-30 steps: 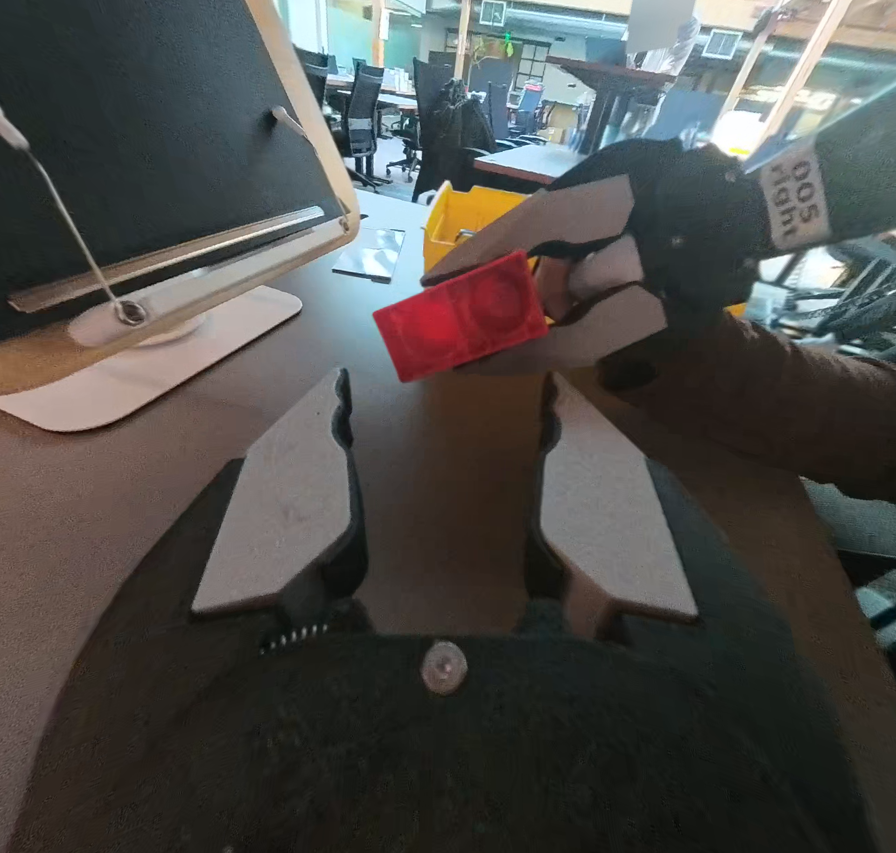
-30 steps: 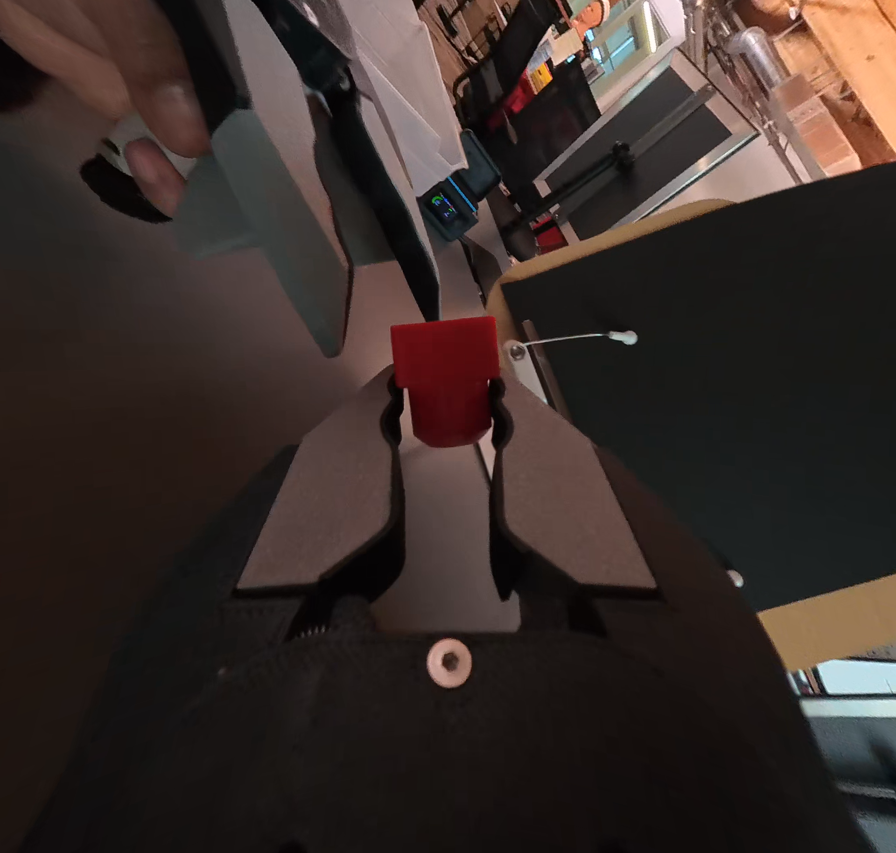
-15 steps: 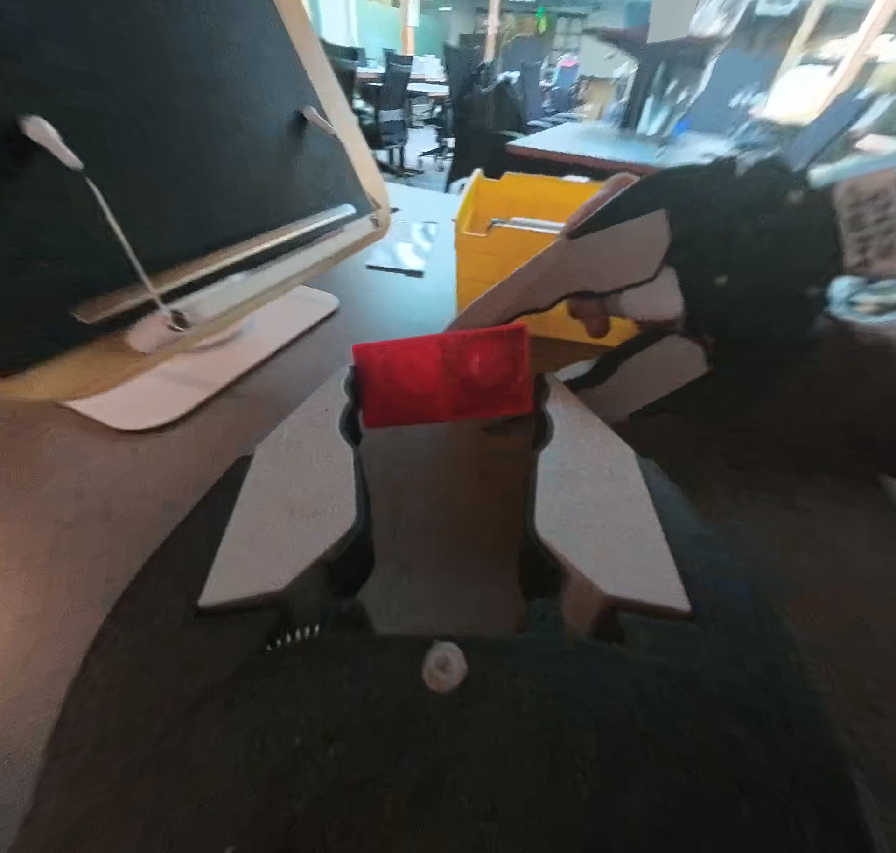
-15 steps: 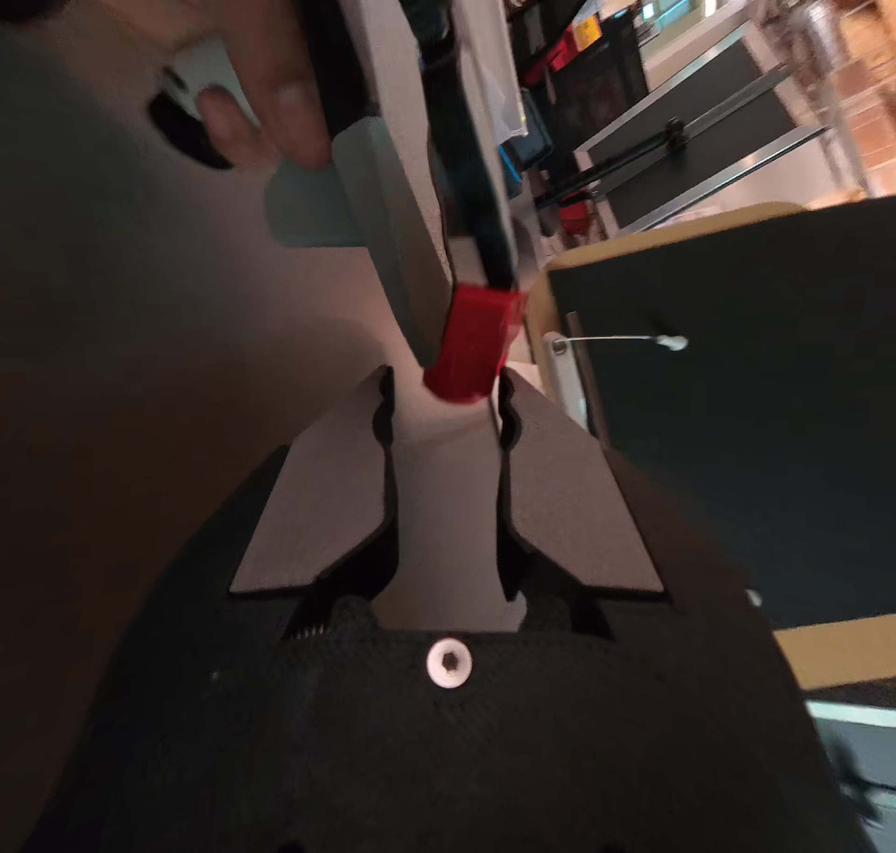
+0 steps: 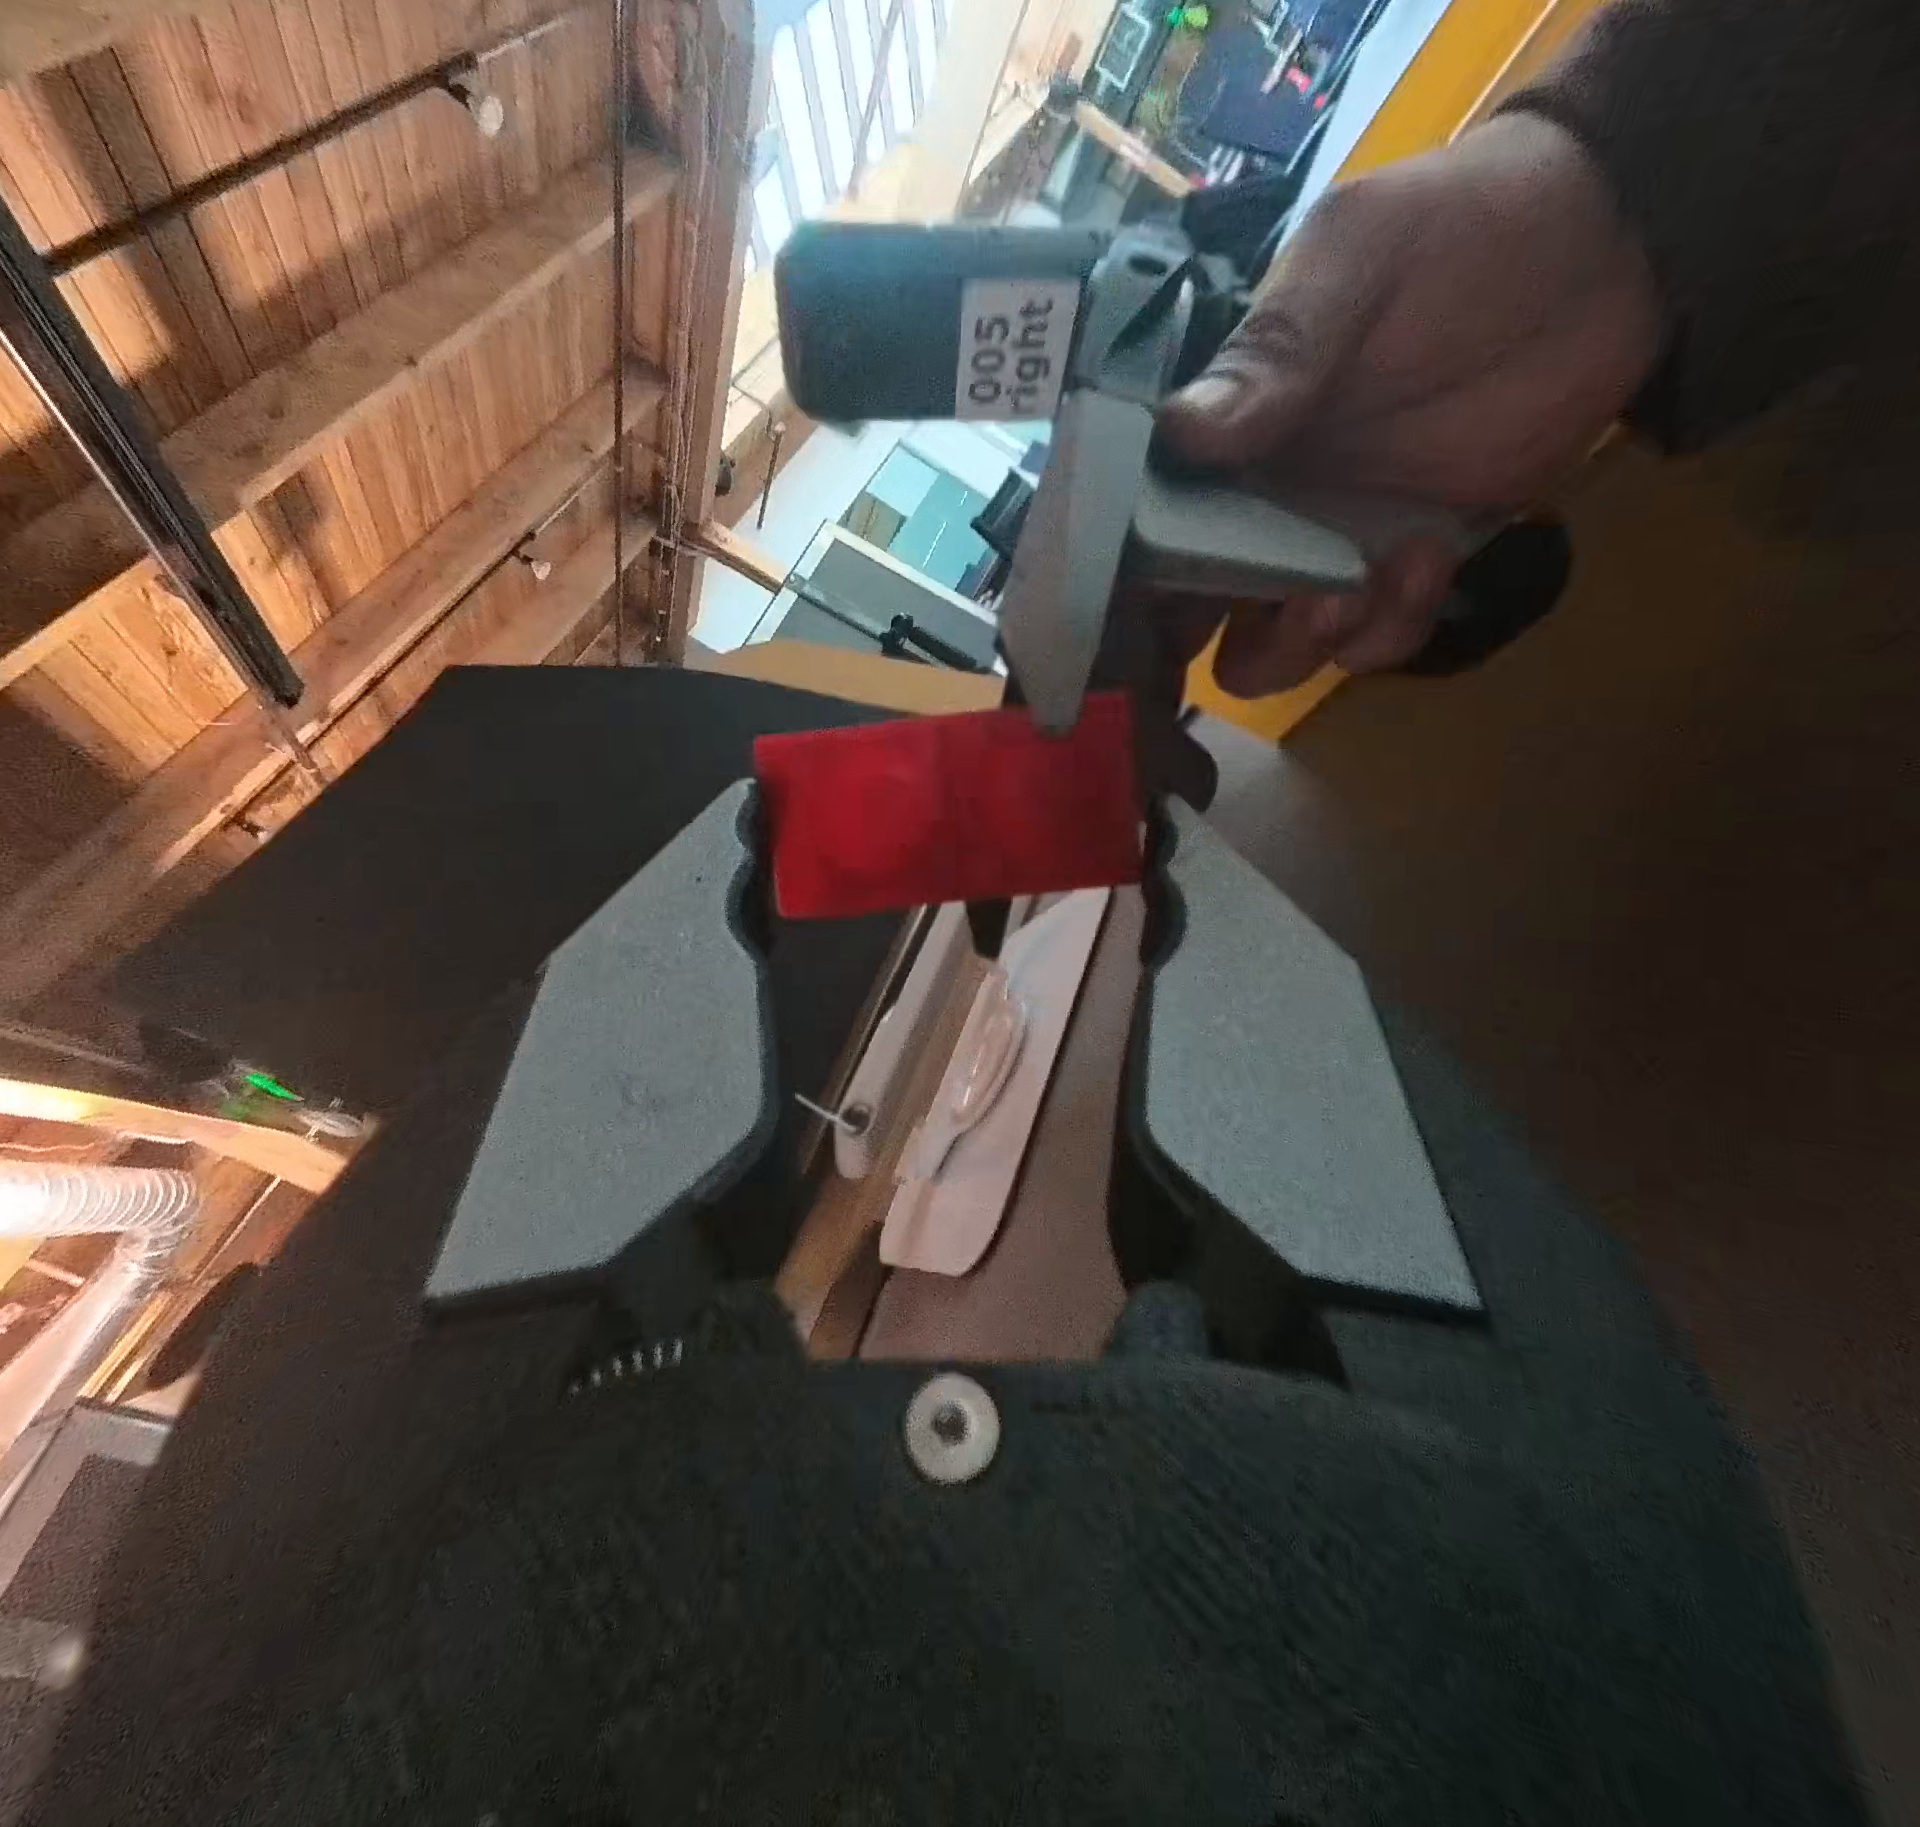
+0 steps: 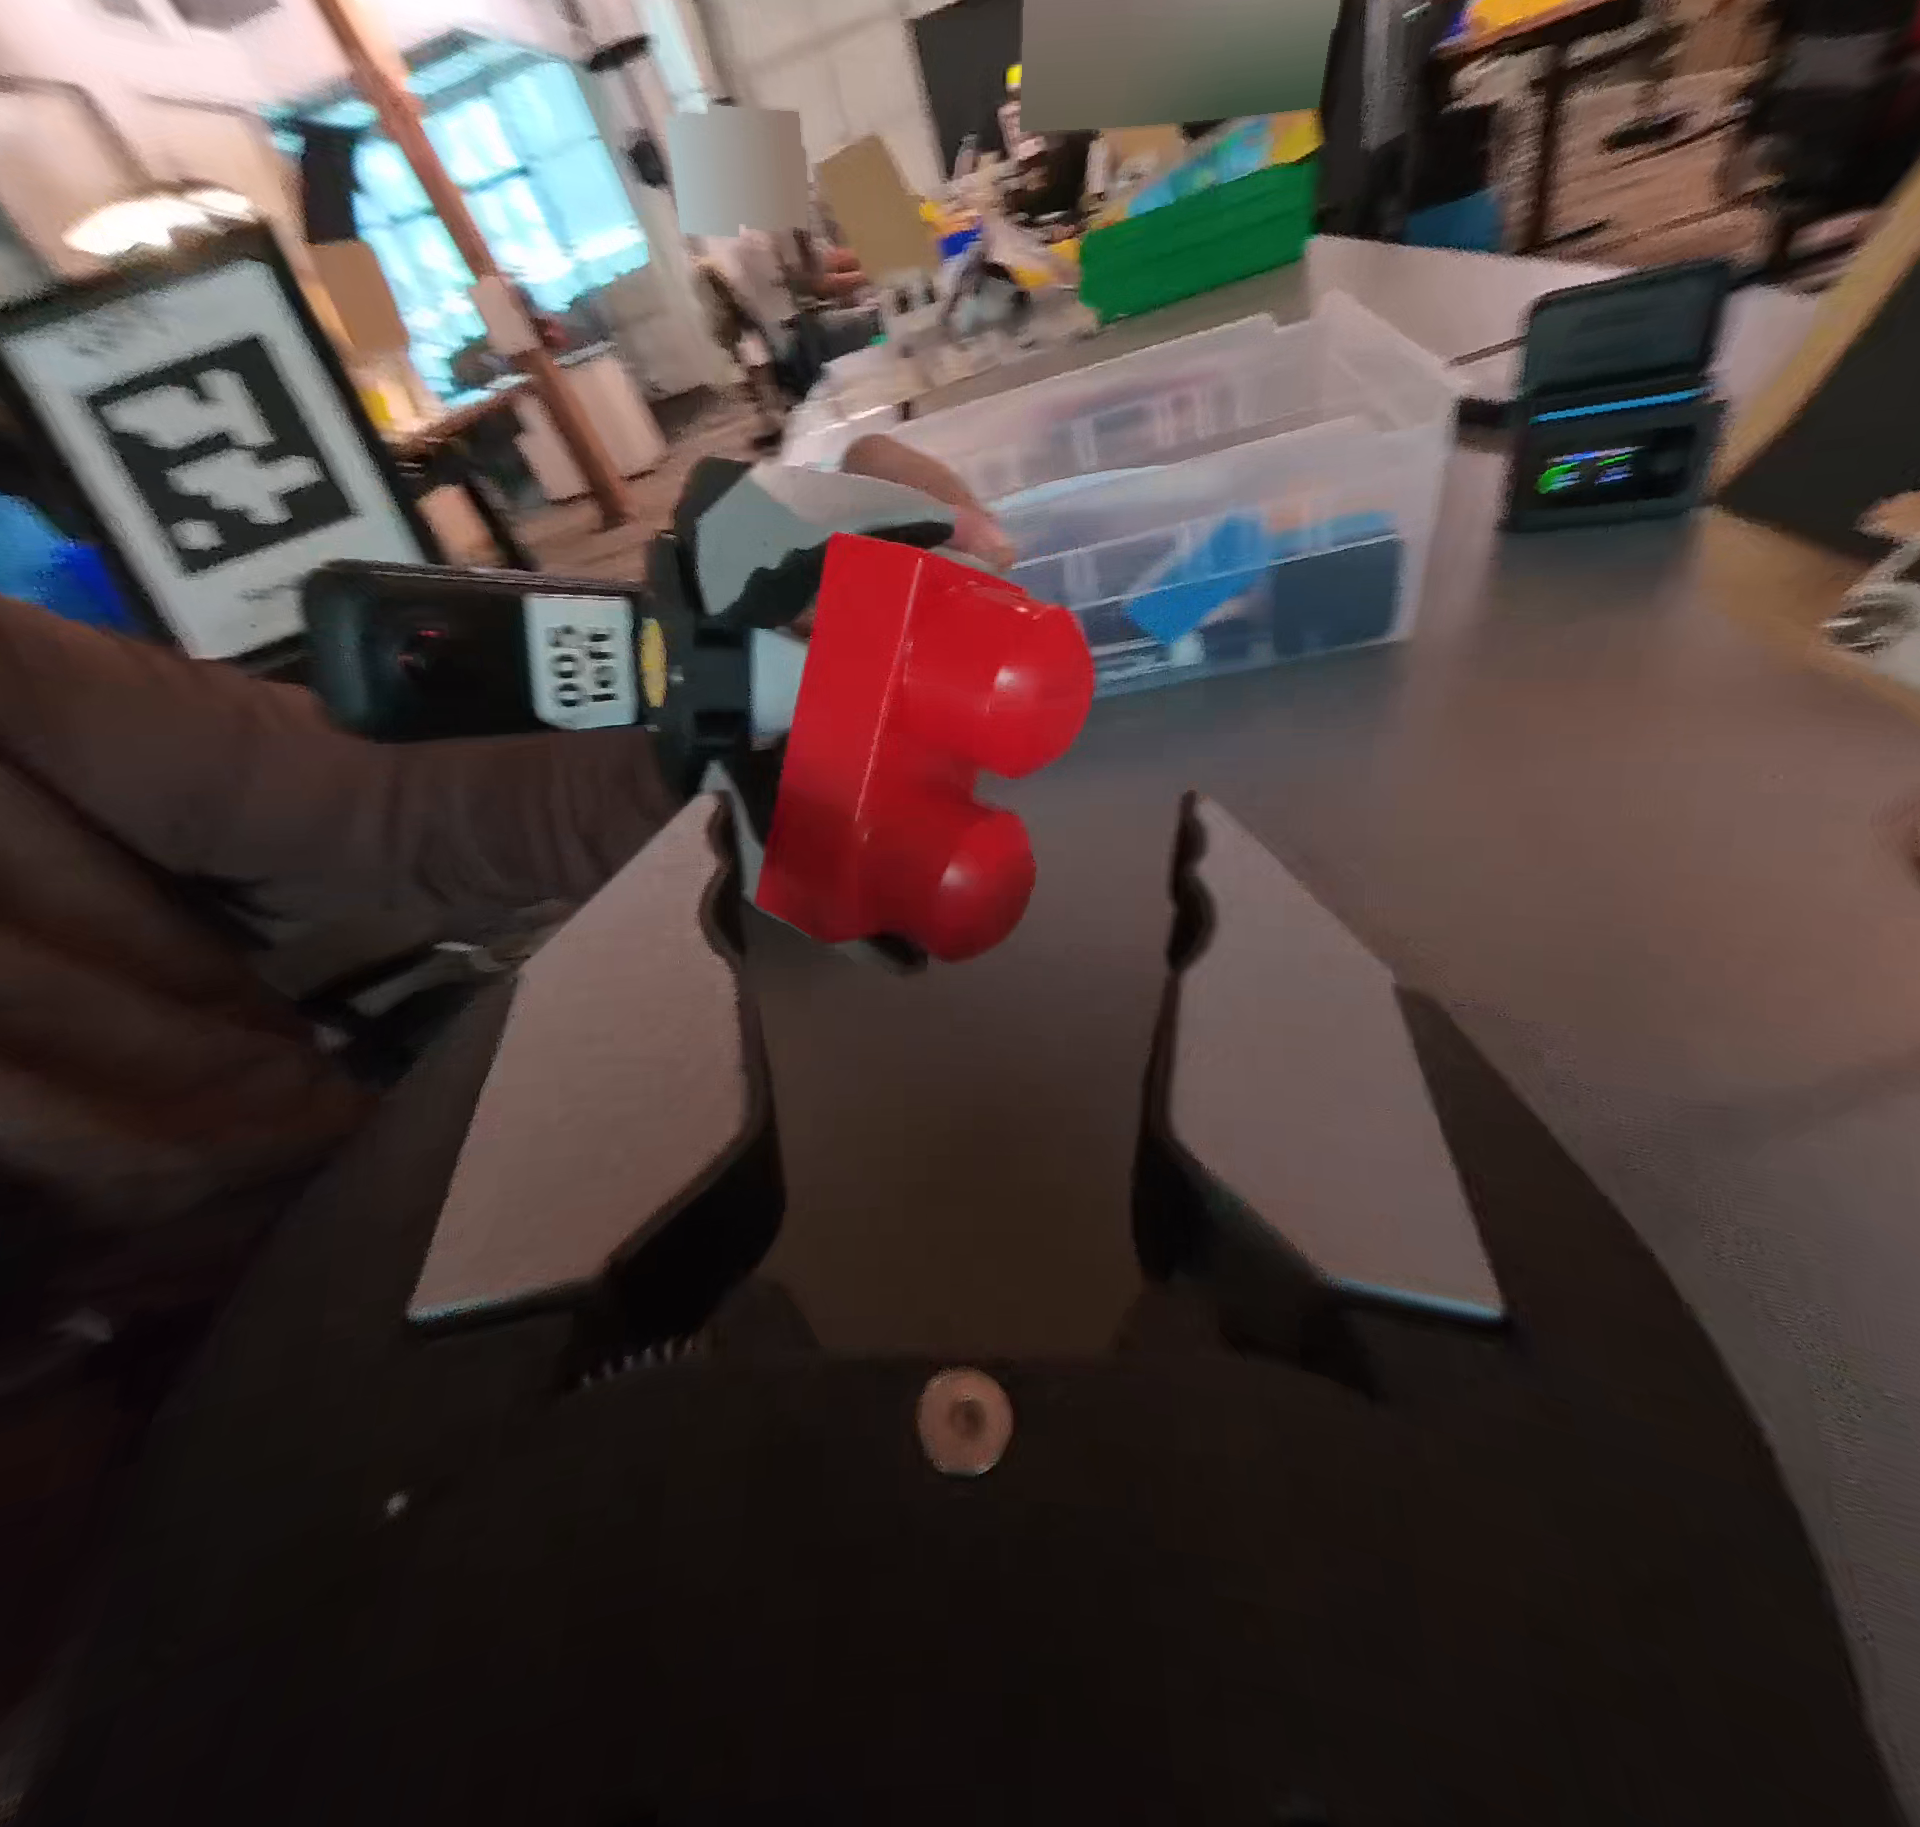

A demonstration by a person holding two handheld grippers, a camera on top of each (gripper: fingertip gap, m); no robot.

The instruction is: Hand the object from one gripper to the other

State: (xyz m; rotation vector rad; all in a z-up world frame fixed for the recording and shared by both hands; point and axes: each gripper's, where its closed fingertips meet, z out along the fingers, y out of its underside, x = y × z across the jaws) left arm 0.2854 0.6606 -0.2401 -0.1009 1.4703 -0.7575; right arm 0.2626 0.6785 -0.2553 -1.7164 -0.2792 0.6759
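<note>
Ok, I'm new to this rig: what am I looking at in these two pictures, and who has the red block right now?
There is no robot arm here. A person holds a two-finger gripper in each hand, and each gripper carries a camera looking forward along its own fingers. The left wrist view shows the left gripper with the red block clamped between its fingertips. The other gripper shows above it, held by a hand. The right wrist view shows the right gripper with its jaws wide apart and nothing between them. The block sits just beyond its fingertips, held from the far side by the left one. Below is a dark table with a clear plastic bin on it. So the left has the block.
</note>
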